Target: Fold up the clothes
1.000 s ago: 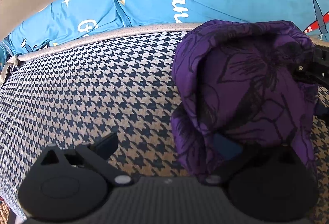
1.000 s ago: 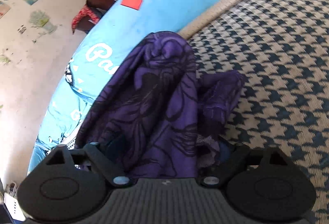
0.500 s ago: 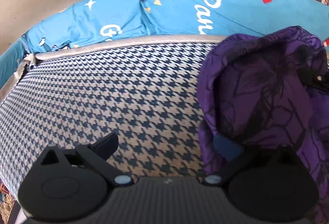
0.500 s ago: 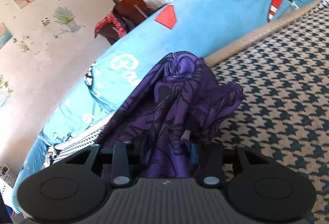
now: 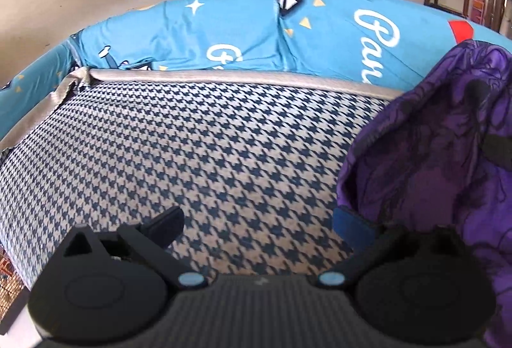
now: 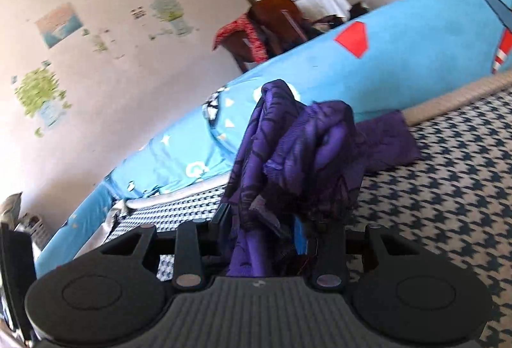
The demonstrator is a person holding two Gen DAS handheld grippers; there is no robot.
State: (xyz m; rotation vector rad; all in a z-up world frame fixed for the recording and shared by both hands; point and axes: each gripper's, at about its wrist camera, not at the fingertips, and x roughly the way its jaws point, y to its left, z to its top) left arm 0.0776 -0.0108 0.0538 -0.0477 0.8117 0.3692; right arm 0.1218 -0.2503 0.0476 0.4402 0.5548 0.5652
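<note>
A purple garment with a black flower print (image 6: 297,149) hangs bunched in front of my right gripper (image 6: 262,229), which is shut on a fold of it. One end of the garment still rests on the houndstooth cover (image 6: 448,188). In the left wrist view the same garment (image 5: 432,149) fills the right edge and drapes past the outer side of the blue-padded finger (image 5: 352,223). My left gripper (image 5: 256,223) stands wide open over bare cover, with nothing between its fingers.
The dark-and-cream houndstooth surface (image 5: 192,140) ends at a grey piped edge (image 5: 224,77). Behind it lies a bright blue printed quilt (image 5: 240,34). Farther back are a wooden chair with red cloth (image 6: 256,31), a wall with pictures and a doorway.
My right gripper closed on the garment, rose and rolled, lifting the cloth into a bunch. My left gripper stayed open and shifted left, so the garment now sits at its right edge.
</note>
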